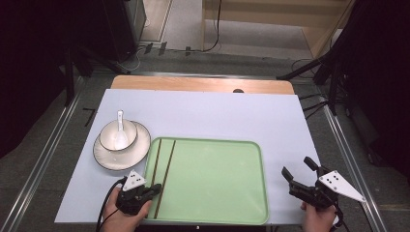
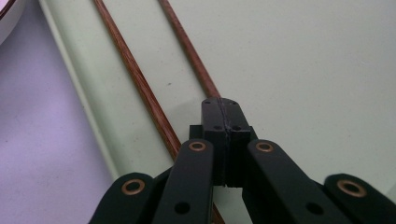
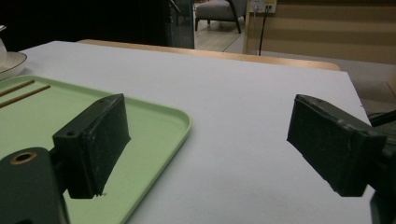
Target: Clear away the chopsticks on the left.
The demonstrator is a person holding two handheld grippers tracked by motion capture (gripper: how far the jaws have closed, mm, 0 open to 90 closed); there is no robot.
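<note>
In the left gripper view, the closed left gripper (image 2: 223, 109) hides the near stretch of one chopstick (image 2: 189, 49), so whether it pinches that stick cannot be told, while the plate (image 2: 5, 18) is cut to a sliver by the top left corner.

Two black handheld grippers with dotted plates on top

The left gripper (image 1: 153, 190) and right gripper (image 1: 296, 173) each carry a pale three-cornered plate (image 1: 133, 181) marked with black dots; brass-ringed pivots (image 2: 197, 146) join the black arms, and a black cable (image 1: 105, 203) trails back.
</note>
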